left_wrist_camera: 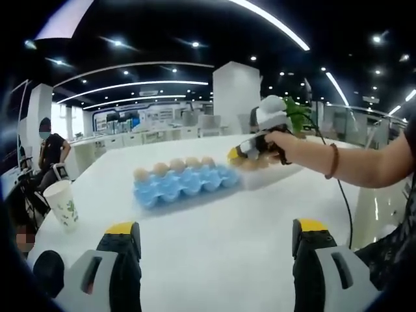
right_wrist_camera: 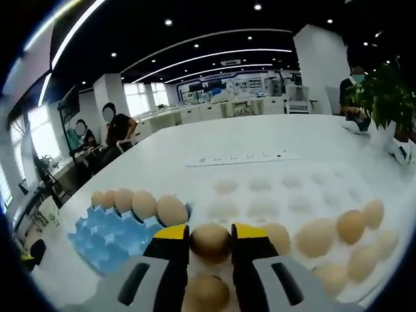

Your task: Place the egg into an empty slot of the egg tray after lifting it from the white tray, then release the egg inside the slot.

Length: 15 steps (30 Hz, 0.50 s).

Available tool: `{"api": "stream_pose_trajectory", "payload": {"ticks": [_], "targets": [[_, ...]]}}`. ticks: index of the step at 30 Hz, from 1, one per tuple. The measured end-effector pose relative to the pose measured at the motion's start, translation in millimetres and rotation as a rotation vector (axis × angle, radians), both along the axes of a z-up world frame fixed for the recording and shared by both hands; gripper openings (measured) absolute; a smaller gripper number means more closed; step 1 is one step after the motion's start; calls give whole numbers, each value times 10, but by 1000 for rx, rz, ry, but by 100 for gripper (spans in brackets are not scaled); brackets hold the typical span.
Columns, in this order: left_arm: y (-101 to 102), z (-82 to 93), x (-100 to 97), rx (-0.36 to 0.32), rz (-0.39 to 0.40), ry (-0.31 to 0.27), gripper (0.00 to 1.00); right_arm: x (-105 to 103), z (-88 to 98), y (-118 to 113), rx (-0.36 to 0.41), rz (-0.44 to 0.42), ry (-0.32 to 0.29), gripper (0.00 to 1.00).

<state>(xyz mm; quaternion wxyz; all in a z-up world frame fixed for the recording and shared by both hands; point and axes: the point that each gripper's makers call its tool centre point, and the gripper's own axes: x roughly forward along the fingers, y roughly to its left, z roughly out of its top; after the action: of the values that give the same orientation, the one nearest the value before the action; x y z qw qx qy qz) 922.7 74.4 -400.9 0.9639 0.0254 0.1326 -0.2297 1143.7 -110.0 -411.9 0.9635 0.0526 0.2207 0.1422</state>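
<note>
In the right gripper view my right gripper (right_wrist_camera: pixel 210 239) has its yellow-tipped jaws closed on a brown egg (right_wrist_camera: pixel 210 242) over the white tray (right_wrist_camera: pixel 273 188), which holds several more eggs (right_wrist_camera: pixel 351 226). The blue egg tray (right_wrist_camera: pixel 107 235) lies to the left with a row of eggs (right_wrist_camera: pixel 144 203) along its far side and empty slots nearer. In the left gripper view my left gripper (left_wrist_camera: pixel 214 237) is open above bare table, well short of the blue egg tray (left_wrist_camera: pixel 185 185). There the right gripper (left_wrist_camera: pixel 250 151), in a hand, reaches over the white tray (left_wrist_camera: pixel 270 174).
A white paper cup (left_wrist_camera: pixel 64 205) stands at the table's left edge. A power strip (right_wrist_camera: pixel 242 157) lies farther back on the white table (left_wrist_camera: pixel 214 234). A potted plant (right_wrist_camera: pixel 383 97) stands at the far right. People sit at the left behind the table.
</note>
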Motion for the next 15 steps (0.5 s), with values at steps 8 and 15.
{"api": "stream_pose_trajectory", "payload": {"ticks": [8, 15], "targets": [[-26, 23, -2, -18, -11, -3, 99, -24, 101, 68, 32, 56, -57, 26], [-26, -6, -14, -13, -5, 6, 99, -12, 142, 170, 23, 113, -94, 26]]}}
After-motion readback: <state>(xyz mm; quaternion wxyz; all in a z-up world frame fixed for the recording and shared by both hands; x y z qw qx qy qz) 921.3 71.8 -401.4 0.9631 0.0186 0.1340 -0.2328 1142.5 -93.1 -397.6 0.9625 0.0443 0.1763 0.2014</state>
